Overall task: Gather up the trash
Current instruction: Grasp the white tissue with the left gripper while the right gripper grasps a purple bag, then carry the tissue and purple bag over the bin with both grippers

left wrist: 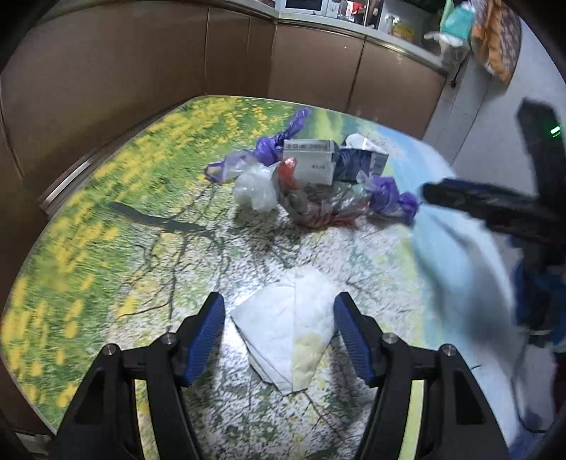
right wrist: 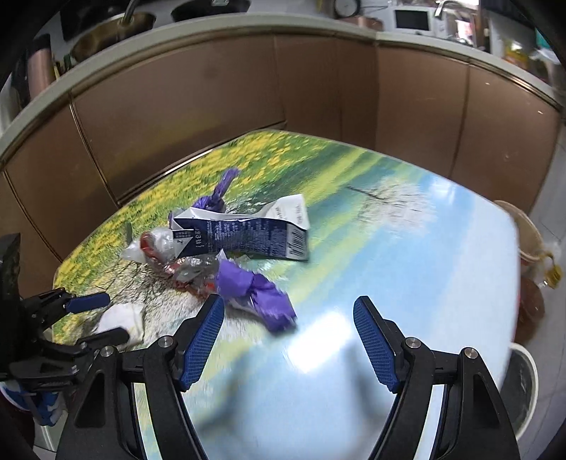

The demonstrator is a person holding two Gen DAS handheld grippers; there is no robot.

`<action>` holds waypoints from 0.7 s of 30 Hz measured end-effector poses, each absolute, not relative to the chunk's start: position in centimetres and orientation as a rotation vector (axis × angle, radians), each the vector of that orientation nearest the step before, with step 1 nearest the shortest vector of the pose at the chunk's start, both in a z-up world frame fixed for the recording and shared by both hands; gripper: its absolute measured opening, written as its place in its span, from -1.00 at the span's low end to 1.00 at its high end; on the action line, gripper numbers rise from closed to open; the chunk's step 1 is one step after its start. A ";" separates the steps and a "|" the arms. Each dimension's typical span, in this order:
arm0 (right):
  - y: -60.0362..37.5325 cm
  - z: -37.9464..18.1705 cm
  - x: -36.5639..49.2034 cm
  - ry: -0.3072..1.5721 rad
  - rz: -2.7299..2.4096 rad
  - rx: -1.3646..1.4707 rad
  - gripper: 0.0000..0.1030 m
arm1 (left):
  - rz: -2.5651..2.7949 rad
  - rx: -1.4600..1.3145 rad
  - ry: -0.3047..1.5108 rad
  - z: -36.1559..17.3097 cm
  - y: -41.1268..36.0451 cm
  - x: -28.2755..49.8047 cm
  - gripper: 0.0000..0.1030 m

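A crumpled white napkin (left wrist: 283, 329) lies on the table with the meadow print (left wrist: 106, 230). My left gripper (left wrist: 279, 300) stands open around it, blue pads on either side and apart from it. Farther back is a heap of trash: a flattened dark blue and white carton (left wrist: 357, 161), clear plastic with a red wrapper (left wrist: 261, 187) and knotted purple bag pieces (left wrist: 389, 196). In the right wrist view my right gripper (right wrist: 289, 304) is open over the table, its left finger next to the purple bag (right wrist: 254, 293). The carton (right wrist: 244, 237) lies behind. The left gripper (right wrist: 102, 318) and napkin (right wrist: 122, 316) show at the left.
Brown cabinet fronts (right wrist: 212, 92) wrap around the table's far side, with a counter and a microwave (right wrist: 414, 19) above. A white-rimmed round bin (right wrist: 523, 389) stands off the table's right edge, below some brownish containers (right wrist: 530, 300). The right gripper's blurred dark finger (left wrist: 477, 203) reaches in beside the heap.
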State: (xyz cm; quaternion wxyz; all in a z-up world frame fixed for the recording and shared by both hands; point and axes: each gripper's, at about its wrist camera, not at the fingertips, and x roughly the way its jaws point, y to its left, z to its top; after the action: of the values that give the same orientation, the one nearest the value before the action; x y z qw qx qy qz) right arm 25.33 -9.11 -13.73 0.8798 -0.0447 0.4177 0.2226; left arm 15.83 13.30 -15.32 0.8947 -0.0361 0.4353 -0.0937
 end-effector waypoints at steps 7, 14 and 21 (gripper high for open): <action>-6.7 -15.6 27.8 0.919 0.500 -0.121 0.28 | -0.241 -0.019 0.901 -15.4 12.5 16.2 0.06; -6.3 -16.7 27.4 0.936 0.510 -0.129 -0.36 | -0.288 -0.012 0.891 -15.4 12.2 15.8 -0.46; -6.2 -15.5 25.7 0.909 0.540 -0.127 -0.60 | -0.286 -0.071 0.886 -15.1 12.6 15.0 -0.89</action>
State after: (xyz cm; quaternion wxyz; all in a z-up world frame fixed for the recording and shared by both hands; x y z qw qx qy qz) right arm 25.75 -6.23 -15.55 0.8616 -0.0607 0.4334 0.2572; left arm 15.04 12.62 -15.10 0.8930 -0.0343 0.4270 -0.1379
